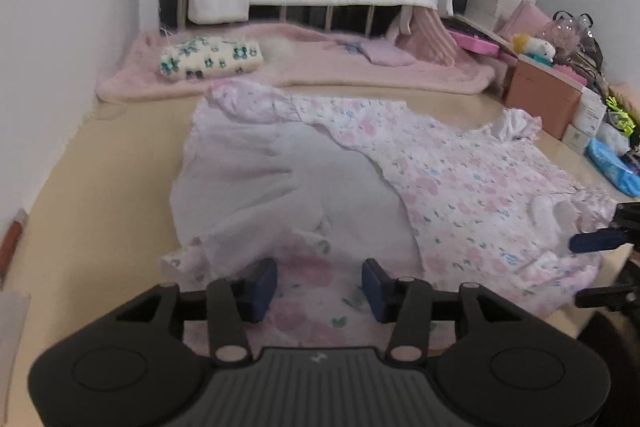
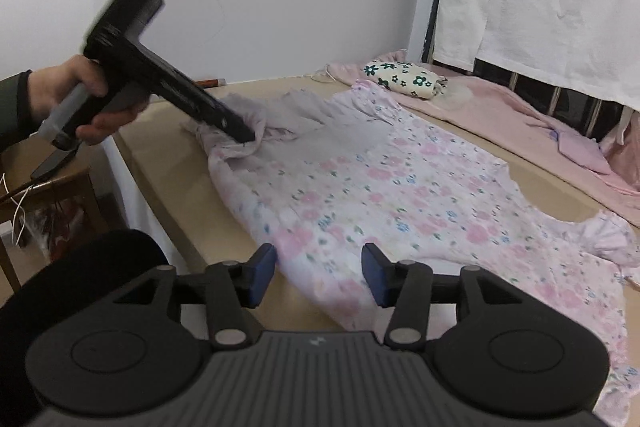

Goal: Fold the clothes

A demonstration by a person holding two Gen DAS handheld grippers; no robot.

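Floral garment (image 1: 460,179) spread on the bed (image 1: 100,195), pink blanket (image 1: 320,67) beyond.
Left claw (image 1: 319,285) and right claw (image 2: 319,275) both gape wide over its hem, empty.

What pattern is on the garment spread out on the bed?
Pink and blue flowers on pale pink garment; clearest in the right wrist view.

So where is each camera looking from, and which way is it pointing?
Left wrist: sits on the left gripper, faces the headboard over the floral dress; the right gripper's fingertips show at the right edge.
Right wrist: sits on the right gripper, faces along the dress toward the wall; the left hand shows.
Shared: dress, flowered pillow.
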